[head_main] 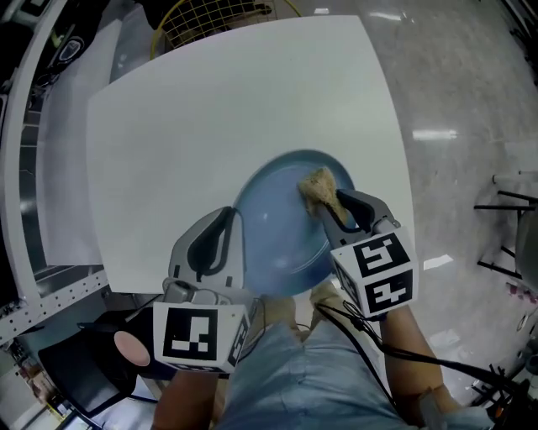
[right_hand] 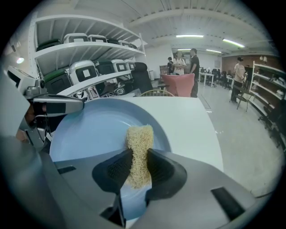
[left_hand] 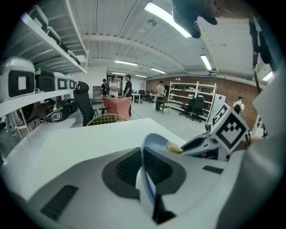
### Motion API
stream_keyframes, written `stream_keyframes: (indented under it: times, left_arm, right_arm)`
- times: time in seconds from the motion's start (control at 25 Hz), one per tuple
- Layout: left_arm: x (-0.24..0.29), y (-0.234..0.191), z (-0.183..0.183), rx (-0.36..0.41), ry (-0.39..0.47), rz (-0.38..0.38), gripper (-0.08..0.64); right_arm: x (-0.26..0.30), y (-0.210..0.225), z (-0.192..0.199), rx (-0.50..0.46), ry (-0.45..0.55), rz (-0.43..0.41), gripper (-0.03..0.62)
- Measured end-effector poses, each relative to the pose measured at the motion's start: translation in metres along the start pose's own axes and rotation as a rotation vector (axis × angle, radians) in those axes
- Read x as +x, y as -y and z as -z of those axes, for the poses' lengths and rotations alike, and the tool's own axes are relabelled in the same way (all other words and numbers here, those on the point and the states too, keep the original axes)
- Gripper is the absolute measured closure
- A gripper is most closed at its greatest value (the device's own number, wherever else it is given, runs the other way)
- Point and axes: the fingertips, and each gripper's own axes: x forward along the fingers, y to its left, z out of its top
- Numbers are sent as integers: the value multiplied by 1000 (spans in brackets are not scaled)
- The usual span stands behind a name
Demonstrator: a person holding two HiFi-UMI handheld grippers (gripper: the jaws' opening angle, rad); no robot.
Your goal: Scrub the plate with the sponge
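Blue and shallow, the plate point(head_main: 273, 239) sits at the near edge of the white table point(head_main: 210, 126), its lower part hanging past that edge toward the person. Whether its far rim rests on the tabletop or is lifted clear cannot be told.

The left gripper point(head_main: 231, 220) is closed on the plate's rim at about 8 o'clock in the head view. Its own view shows the rim running edge-on between the two dark pads, so this hand is steadying the plate. The right gripper point(head_main: 343, 210) comes in from about 4 o'clock and is clamped on a tan, fibrous sponge point(head_main: 318, 189). The jaws pinch the sponge at its waist and the free end sticks out ahead of them.

That free end lies against the plate's inner face at about 2 o'clock, close to the rim. The sponge's long axis runs in line with the jaws, pointing toward roughly 11 o'clock in the head view.

Most of the plate's bare face lies toward 8 o'clock from the sponge, between the two grippers. A scrubbing stroke would probably have to sweep that way, toward the left hand's hold. A yellow wire basket point(head_main: 218, 21) stands at the table's far edge, at 12 o'clock, well apart from the work.
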Motion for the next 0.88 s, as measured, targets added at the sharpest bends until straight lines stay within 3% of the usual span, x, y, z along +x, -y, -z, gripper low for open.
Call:
stream_keyframes:
  times: [0.4,0.64,0.88]
  left_arm:
    - [3,-3,-2,-5,6,0,534]
    - [5,-3,-2,-55,-14,-1,534]
    - [4,-12,5,-22,-15,-15,534]
  right_arm:
    - [5,-25,-32,-61,53,-50,485]
    - [6,-44,-40,-90,74,-84,485]
    - [5,-76,-39,-120,84,-154,485]
